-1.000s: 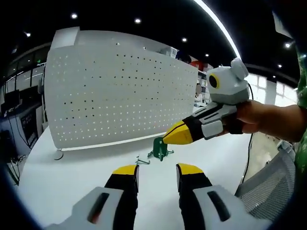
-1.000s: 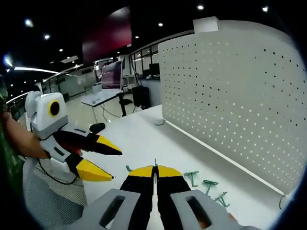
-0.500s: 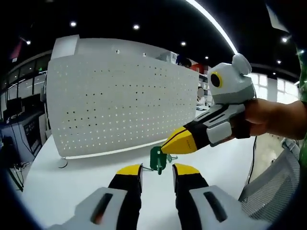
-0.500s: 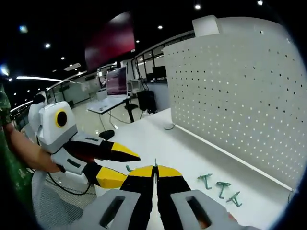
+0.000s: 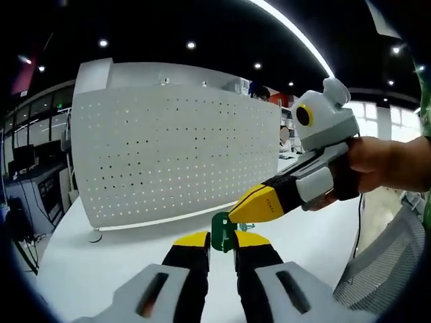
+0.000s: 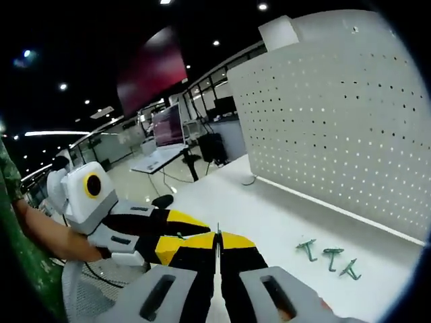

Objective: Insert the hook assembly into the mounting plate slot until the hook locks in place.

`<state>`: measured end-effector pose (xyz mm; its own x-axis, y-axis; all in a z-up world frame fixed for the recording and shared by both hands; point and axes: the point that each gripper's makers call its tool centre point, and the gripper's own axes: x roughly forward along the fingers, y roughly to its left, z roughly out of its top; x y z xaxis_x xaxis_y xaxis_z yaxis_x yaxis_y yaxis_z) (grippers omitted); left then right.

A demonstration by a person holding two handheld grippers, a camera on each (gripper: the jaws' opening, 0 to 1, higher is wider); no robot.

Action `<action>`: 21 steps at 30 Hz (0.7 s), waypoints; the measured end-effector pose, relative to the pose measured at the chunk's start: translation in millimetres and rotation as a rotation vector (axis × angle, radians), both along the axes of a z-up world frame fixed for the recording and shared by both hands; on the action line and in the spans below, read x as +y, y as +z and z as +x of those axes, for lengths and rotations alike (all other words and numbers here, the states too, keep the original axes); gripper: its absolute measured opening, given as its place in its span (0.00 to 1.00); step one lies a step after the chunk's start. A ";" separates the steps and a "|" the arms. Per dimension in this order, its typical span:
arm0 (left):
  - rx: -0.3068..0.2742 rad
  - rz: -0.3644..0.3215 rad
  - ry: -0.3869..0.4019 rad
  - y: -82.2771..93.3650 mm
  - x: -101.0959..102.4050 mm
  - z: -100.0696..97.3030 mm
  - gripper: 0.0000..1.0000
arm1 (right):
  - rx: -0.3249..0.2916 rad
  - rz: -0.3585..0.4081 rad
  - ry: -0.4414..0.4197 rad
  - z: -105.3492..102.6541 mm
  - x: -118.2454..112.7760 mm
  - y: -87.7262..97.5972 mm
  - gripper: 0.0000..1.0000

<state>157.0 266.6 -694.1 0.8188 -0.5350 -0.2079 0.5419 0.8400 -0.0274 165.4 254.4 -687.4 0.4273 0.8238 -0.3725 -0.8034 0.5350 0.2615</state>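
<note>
Room: an office hall with a dark ceiling, spot lights and a long light strip; desks and monitors at the far left.
Table [image 5: 87, 269]: white and wide; it carries the panel and the loose parts.
Mounting plate [image 5: 175, 158]: a white perforated panel standing upright on the table, behind both grippers; in the right gripper view it fills the right side [image 6: 343, 128].
Left gripper [image 5: 221, 239]: yellow-tipped jaws drawn close on either side of the green hook assembly [image 5: 222, 232]; whether they press on it cannot be told.
Right gripper [image 5: 237, 212]: in the left gripper view it enters from the right, held by a hand [image 5: 384, 165], its tip at the green part; in the right gripper view its jaws [image 6: 217, 240] are closed together on a thin metal piece.
Spare hooks [image 6: 330, 254]: three small green ones lying on the table near the panel's foot, apart from the grippers.
</note>
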 end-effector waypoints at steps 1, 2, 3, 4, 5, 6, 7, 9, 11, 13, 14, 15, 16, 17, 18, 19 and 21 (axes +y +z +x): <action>-0.001 0.001 0.000 0.1 0.0 -0.2 0.12 | 0.000 0.001 0.000 -0.2 0.3 0.2 0.00; -0.005 0.001 -0.001 0.9 0.1 -0.3 0.11 | 0.001 0.001 0.000 -0.4 0.6 0.4 0.00; -0.009 0.000 -0.002 1.7 -0.1 -0.3 0.10 | 0.002 0.002 0.000 -0.7 0.7 0.6 0.00; -0.012 0.002 -0.003 2.1 -0.5 -0.5 0.10 | 0.005 0.003 0.000 -1.0 1.1 0.7 0.00; -0.012 0.003 -0.005 1.9 -0.8 -0.4 0.09 | 0.005 0.005 -0.001 -1.6 1.3 1.2 0.00; -0.011 0.005 -0.005 1.4 -1.0 -0.4 0.09 | 0.008 0.007 -0.001 -2.0 2.0 1.6 0.00; -0.014 0.007 -0.008 1.4 -1.3 -0.4 0.08 | 0.010 0.011 -0.001 -2.3 2.6 2.0 0.00; -0.018 0.011 -0.011 1.7 -1.7 -0.1 0.06 | 0.014 0.015 -0.001 -2.2 3.3 2.0 0.00; -0.023 0.014 -0.011 2.0 -1.7 0.4 0.06 | 0.015 0.014 0.001 -2.5 4.2 2.2 0.00; -0.022 0.015 -0.011 1.7 -1.5 1.0 0.06 | 0.016 0.015 0.002 -2.6 4.6 2.1 0.00; -0.022 0.015 -0.012 1.5 -1.7 0.9 0.05 | 0.020 0.014 0.003 -2.6 5.0 1.5 0.00; -0.021 0.016 -0.013 1.3 -1.8 1.0 0.05 | 0.021 0.014 0.003 -2.5 5.0 1.4 0.00; -0.020 0.014 -0.013 1.2 -1.9 1.3 0.05 | 0.023 0.017 0.003 -2.3 5.3 1.5 0.00; -0.021 0.015 -0.013 1.1 -1.8 1.6 0.05 | 0.026 0.019 0.003 -2.1 5.5 1.5 0.00; -0.020 0.013 -0.010 1.2 -1.4 1.9 0.05 | 0.026 0.020 0.002 -1.8 5.8 1.5 0.00; -0.021 0.011 -0.008 1.4 -1.2 2.2 0.04 | 0.027 0.021 0.002 -1.6 6.0 1.6 0.00; -0.018 0.013 -0.008 0.8 -0.7 2.6 0.04 | 0.028 0.019 0.002 -1.7 6.5 1.3 0.00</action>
<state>159.5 265.9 -693.3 0.8185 -0.5386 -0.1998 0.5486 0.8361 -0.0063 163.7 260.9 -686.1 0.4149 0.8317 -0.3689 -0.7968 0.5279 0.2940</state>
